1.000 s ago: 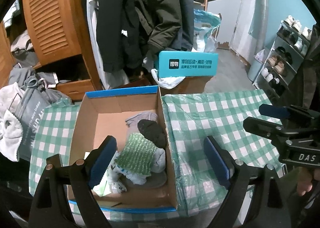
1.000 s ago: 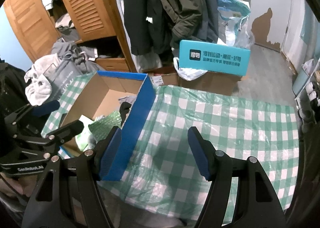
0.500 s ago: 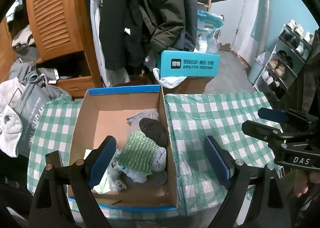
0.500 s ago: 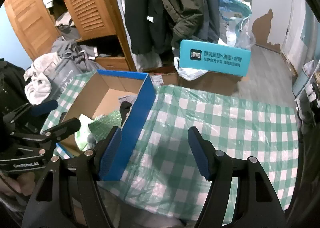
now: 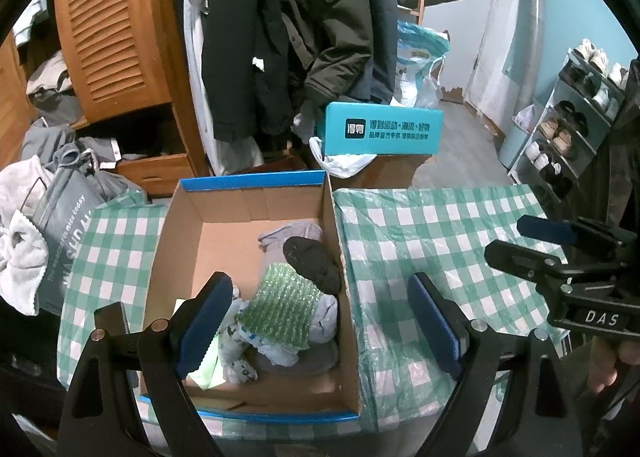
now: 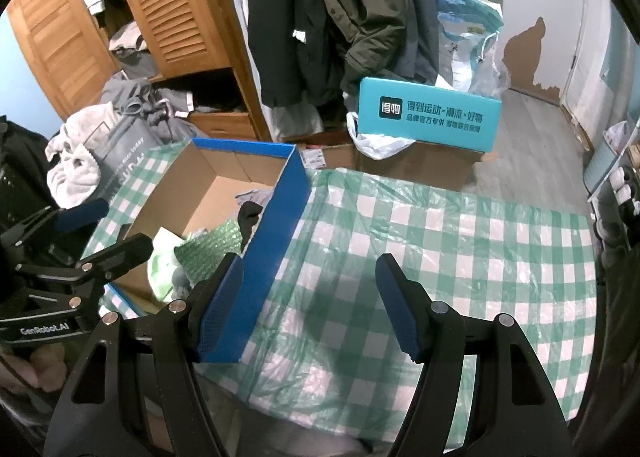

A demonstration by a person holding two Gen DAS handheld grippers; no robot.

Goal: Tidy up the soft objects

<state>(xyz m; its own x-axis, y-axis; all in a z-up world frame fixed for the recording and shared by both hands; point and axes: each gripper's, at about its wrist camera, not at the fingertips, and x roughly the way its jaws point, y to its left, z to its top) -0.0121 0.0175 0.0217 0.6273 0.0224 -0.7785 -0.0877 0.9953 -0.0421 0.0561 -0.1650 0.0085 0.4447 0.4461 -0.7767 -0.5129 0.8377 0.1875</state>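
Note:
A blue-rimmed cardboard box [image 5: 248,181] stands on the green checked tablecloth [image 5: 432,241]. In it lie a green bubble-wrap piece [image 5: 280,305], a black sock [image 5: 312,263], grey cloth [image 5: 288,235] and white patterned cloth [image 5: 240,365]. My left gripper [image 5: 316,323] is open and empty above the box's near end. My right gripper [image 6: 310,303] is open and empty over the cloth beside the box's blue wall [image 6: 276,241]. The right gripper also shows in the left wrist view [image 5: 560,257], and the left gripper shows in the right wrist view [image 6: 80,249].
A teal box [image 5: 382,129] sits on a brown carton behind the table. Coats [image 5: 304,29] hang by a wooden wardrobe [image 5: 112,45]. Grey bag and clothes [image 5: 60,217] pile at the left. A shoe rack [image 5: 572,125] stands at the right.
Both grippers have drawn back and risen slightly, so the box and table sit a little lower and farther in view. Both stay open and empty.

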